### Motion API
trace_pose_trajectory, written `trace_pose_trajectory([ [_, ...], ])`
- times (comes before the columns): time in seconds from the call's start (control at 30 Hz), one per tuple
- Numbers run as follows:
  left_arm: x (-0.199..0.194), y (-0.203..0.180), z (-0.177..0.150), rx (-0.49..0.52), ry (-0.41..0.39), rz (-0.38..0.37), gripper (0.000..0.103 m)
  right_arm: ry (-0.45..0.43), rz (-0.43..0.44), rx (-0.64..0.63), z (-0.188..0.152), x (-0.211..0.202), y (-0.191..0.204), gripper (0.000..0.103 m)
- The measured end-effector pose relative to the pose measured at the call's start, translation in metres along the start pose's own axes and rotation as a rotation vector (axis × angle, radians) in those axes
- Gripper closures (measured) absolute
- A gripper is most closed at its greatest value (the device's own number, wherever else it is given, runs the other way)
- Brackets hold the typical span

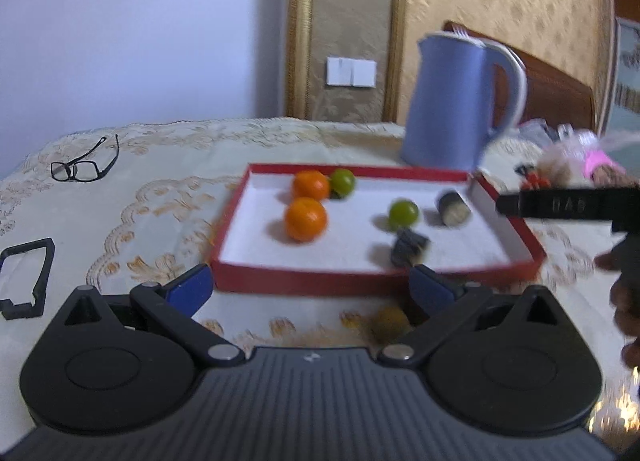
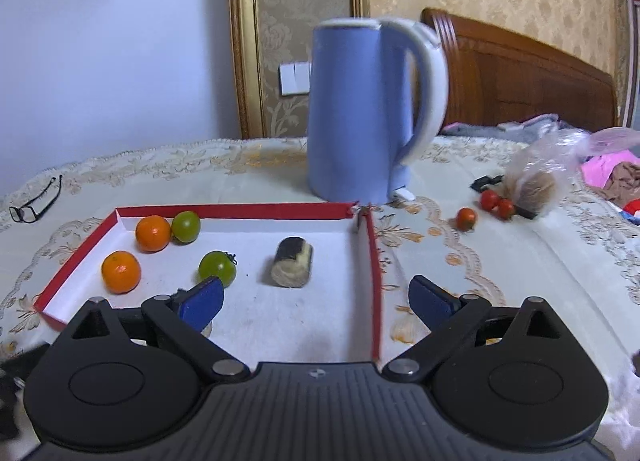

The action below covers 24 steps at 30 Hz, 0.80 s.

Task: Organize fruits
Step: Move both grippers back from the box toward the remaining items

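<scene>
Counter: covered with a pale cloth with gold flowers.
Kettle: blue, upright behind the box, its handle to the right.
Box: flat and red, white inside, lying just in front of the kettle.
Right tool: wide open, nothing between its blue tips. The left tip hangs over the box and the right tip is over the cloth past the box's right wall.
Left tool: open and empty, near the front wall of the box.
Banana piece: short, dark and peeling, lying on its side in the box. Its long way runs front to back, with the cut end facing the camera.
Oranges: two, in the left part of the box.
Green tomatoes: two in the box, one touching the far orange.
Dark lump: in the box near the front wall, too blurry to tell what it is.
Red tomatoes: three on the cloth, right of the box.
Yellowish ball: on the cloth by the left tool, blurry.
</scene>
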State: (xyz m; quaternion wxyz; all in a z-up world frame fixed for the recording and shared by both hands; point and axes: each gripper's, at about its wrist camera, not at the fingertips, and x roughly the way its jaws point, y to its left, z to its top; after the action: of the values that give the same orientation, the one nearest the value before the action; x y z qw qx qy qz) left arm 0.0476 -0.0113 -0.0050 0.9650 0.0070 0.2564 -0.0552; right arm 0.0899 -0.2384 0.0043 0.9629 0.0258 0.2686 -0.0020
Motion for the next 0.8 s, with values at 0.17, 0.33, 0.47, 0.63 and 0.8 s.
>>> trace_pose_trajectory([
  [0.17, -0.009, -0.024, -0.019, 0.060, 0.029, -0.017, 0.000, -0.097, -0.036, 0.038, -0.020, -0.032, -0.011, 0.003],
  [0.33, -0.013, -0.039, -0.030, 0.108, 0.034, -0.036, 0.000, -0.073, 0.047, 0.178, -0.037, -0.040, -0.028, 0.003],
  [0.47, -0.008, -0.044, -0.032, 0.131, 0.040, -0.036, 0.000, -0.073, 0.044, 0.196, -0.043, -0.039, -0.029, 0.003],
  [0.63, -0.002, -0.049, -0.035, 0.157, 0.055, -0.014, 0.011, -0.097, 0.015, 0.156, -0.050, -0.039, -0.029, 0.003],
  [0.8, 0.006, -0.054, -0.037, 0.170, 0.087, -0.024, 0.022, -0.114, 0.018, 0.111, -0.054, -0.042, -0.026, 0.003],
])
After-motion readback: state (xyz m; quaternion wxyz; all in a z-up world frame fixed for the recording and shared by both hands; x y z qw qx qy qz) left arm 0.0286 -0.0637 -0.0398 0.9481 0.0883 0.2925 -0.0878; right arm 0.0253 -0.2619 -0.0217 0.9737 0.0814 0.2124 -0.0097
